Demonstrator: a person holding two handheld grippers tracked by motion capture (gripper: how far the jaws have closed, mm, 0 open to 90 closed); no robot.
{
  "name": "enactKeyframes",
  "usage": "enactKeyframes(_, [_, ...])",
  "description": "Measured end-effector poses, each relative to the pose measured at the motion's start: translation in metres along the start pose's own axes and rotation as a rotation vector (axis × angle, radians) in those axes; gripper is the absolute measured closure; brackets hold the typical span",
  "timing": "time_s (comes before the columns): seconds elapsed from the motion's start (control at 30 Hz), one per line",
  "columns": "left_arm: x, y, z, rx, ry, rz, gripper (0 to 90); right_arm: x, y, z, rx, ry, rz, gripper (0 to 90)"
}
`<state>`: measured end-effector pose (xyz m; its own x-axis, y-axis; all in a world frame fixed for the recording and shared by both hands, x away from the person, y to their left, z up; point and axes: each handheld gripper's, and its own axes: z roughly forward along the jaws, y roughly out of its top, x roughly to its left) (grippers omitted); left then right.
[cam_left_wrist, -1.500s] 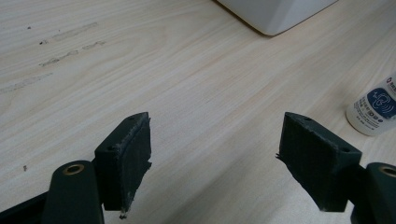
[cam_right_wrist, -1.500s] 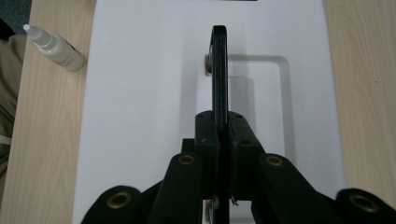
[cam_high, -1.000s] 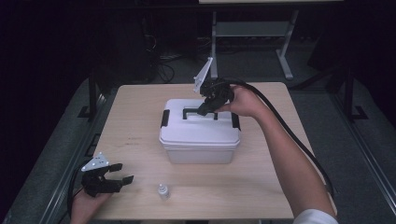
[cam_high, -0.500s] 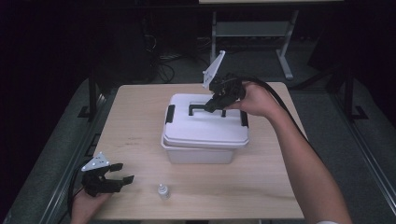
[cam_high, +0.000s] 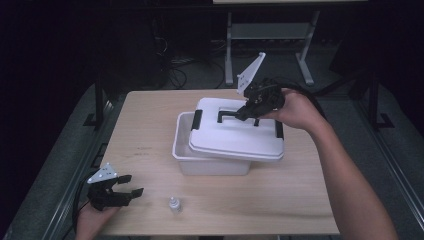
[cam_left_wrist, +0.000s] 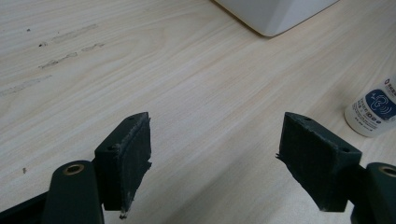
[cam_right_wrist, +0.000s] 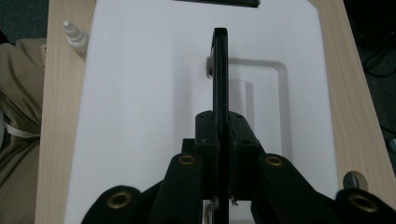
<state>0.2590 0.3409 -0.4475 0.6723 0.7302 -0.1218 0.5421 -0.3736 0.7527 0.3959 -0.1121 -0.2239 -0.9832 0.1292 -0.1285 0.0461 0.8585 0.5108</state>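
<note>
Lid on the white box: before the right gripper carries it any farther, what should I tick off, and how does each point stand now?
1. Grip: right gripper shut on the black handle of the lid. Ok.
2. Lid free of the box: it sits shifted right and the box's left side is open; whether the right edge is clear, cannot tell.
3. Latches: black latch at the left end rides with the lid, off the box. Ok.
4. Left gripper out of the way: open, at the near left of the table. Ok.
5. Bottle: upright, apart from the box. Ok.
6. Box contents: cannot tell.
</note>
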Motion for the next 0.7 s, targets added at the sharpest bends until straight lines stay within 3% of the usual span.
enactKeyframes(0.7, [-0.002, 0.002, 0.002, 0.004, -0.006, 0.013, 24.9, 0.025, -0.055, -0.038, -0.006, -0.065, 0.082, 84.4])
